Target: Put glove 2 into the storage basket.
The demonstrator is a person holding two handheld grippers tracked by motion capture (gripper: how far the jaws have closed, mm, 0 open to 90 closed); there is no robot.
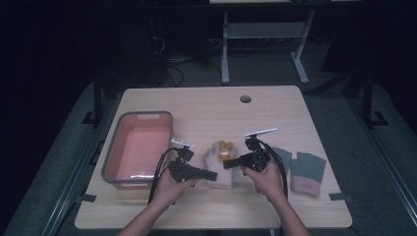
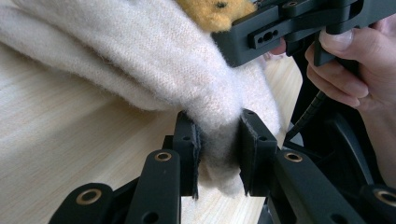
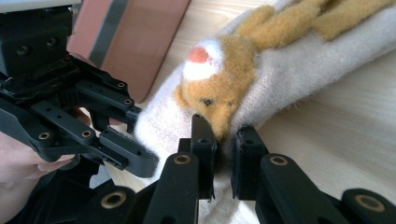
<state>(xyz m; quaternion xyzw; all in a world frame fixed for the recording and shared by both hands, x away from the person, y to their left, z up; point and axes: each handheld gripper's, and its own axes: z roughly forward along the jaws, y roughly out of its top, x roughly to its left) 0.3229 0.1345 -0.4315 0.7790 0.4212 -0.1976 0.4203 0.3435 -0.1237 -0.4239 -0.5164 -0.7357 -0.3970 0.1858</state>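
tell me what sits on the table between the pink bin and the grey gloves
In the high view, the cream mitten with its orange plush animal lies between the pink bin and grey gloves, pinched by both tongs.

Mitten (image 1: 219,164) between bin (image 1: 112,162) and gloves (image 1: 308,173)

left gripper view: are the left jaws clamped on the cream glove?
Yes, the left gripper has both pads pressed into a pinched fold of the cream glove.

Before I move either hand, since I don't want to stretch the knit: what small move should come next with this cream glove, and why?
Probably lift both grippers together a little, toward the pink bin. The left gripper is shut on the cream glove at one edge, and the right gripper pinches it beside the orange animal patch, so the glove is held at two points while resting on the table.
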